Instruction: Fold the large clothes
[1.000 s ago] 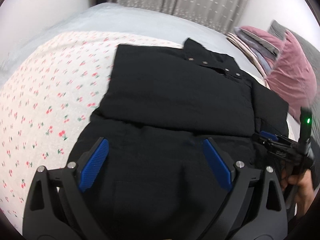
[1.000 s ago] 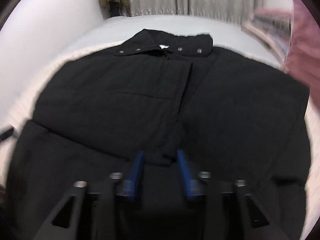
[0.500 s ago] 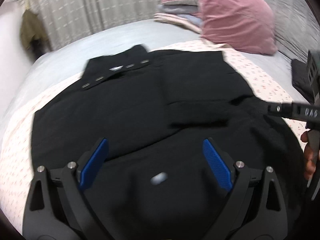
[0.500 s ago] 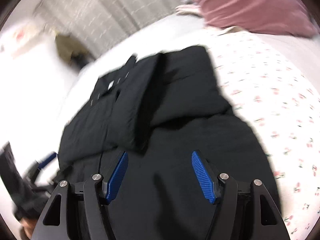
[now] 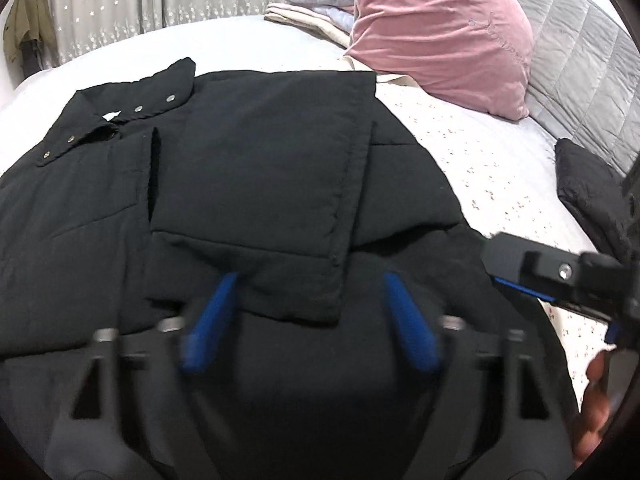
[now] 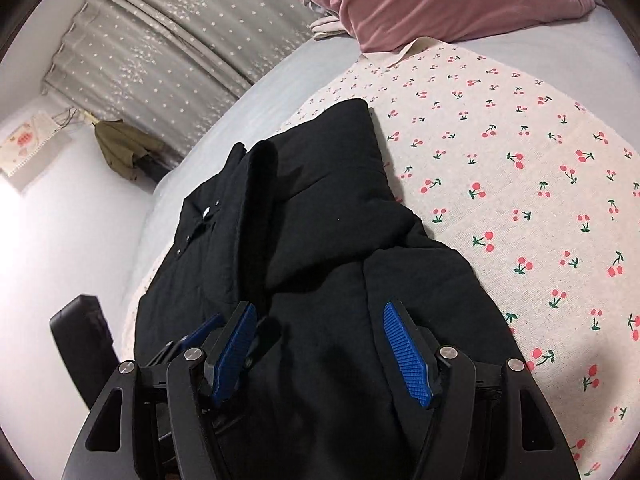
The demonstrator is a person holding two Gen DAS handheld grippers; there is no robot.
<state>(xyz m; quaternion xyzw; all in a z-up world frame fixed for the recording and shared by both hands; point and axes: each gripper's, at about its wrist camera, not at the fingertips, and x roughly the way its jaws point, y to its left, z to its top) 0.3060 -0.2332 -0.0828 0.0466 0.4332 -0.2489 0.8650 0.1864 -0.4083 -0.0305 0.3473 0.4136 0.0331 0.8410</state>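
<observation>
Across the frame's middle: black padded jacket [image 5: 256, 184] judged soft, bulky, best gripped at hem | left gripper [image 5: 308, 320] closing, nothing pinched | right gripper [image 6: 320, 352] half open, empty.

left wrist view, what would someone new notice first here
A big black jacket fills the middle, spread on a cherry-print sheet with one sleeve folded across its front. Behind it to the right, a pink velvet pillow leans at the head of the bed. At the bottom, the left gripper hangs over the jacket's lower part, its jaws closing with nothing pinched yet.
</observation>
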